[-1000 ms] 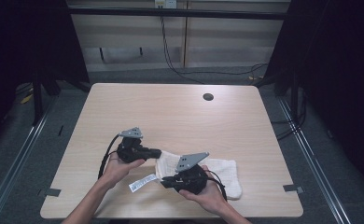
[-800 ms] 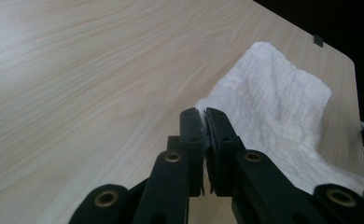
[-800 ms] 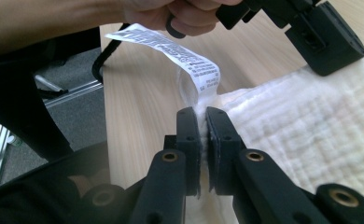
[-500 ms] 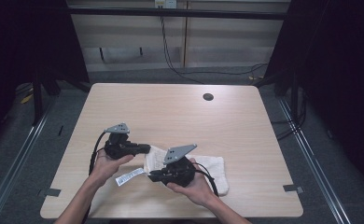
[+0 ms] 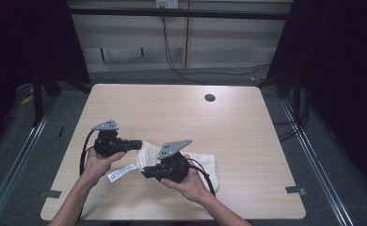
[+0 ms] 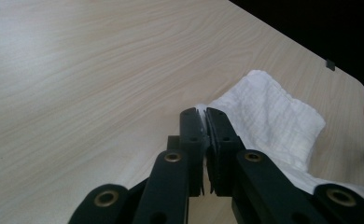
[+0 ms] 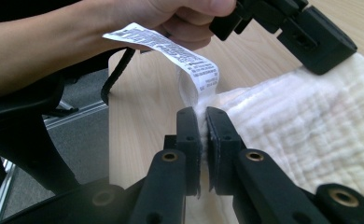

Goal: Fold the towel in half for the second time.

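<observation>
Fingers (image 6: 216, 135) on your 2 grippers are both clamped on the cloth (image 5: 198, 162) near the table's (image 5: 181, 113) front edge. I'd keep both grips level so the fold lands square.

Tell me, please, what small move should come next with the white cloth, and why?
Probably draw the left gripper and right gripper apart to stretch the white cloth flat. Each is shut on a corner at one end, the care label hangs there, and the cloth lies bunched on the table.
</observation>
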Demonstrator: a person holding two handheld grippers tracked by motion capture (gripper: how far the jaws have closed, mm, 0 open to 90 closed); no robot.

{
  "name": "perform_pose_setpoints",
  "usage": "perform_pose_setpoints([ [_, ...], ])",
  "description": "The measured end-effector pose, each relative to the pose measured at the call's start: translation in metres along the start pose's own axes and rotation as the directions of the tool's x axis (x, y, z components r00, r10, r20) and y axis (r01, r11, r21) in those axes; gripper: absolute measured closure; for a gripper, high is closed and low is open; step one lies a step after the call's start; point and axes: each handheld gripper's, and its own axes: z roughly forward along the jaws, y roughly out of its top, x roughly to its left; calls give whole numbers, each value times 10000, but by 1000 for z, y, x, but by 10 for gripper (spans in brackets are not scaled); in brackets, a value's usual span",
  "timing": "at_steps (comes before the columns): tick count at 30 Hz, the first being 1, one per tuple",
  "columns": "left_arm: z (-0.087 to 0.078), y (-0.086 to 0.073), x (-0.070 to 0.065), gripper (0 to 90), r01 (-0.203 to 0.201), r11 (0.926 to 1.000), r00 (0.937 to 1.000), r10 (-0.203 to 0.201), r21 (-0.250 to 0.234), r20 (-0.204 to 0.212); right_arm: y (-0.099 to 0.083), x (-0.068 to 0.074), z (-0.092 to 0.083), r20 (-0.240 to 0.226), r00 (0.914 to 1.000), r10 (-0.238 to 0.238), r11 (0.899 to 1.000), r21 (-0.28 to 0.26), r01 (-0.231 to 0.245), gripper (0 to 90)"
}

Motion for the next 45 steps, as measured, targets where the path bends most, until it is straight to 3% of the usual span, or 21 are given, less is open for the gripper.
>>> perform_pose_setpoints([
  [5, -2, 0, 1, 863, 65, 10000, 10000, -65, -37, -50, 4, 0, 1, -13, 10000, -10, 10000, -6, 10, 849],
  [11, -17, 3, 5, 863, 167, 9992, 9996, -174, -366, -203, 14, -1, 3, -118, 9999, -28, 9998, -208, 26, 849],
  [19, -26, 0, 12, 863, 269, 9992, 9989, -280, -294, -370, 20, -2, 17, -265, 9996, 101, 9999, -81, -103, 849],
  [29, -43, 6, 11, 863, 360, 9969, 9973, -403, -695, -620, 44, 6, 24, -487, 9988, -69, 9982, -603, 40, 848],
  [31, -39, 6, 10, 864, 675, 9934, 9971, -705, -923, -298, 45, 9, 25, -476, 9987, -190, 9971, -751, 153, 848],
  [35, -24, 11, 1, 864, 336, 9981, 9989, -352, -519, -301, 43, 11, 20, -275, 9990, -363, 9956, -878, 338, 848],
  [45, -5, 17, -9, 863, 143, 9991, 9999, -145, -396, -59, 25, 9, -5, 100, 9995, -288, 9959, -851, 295, 848],
])
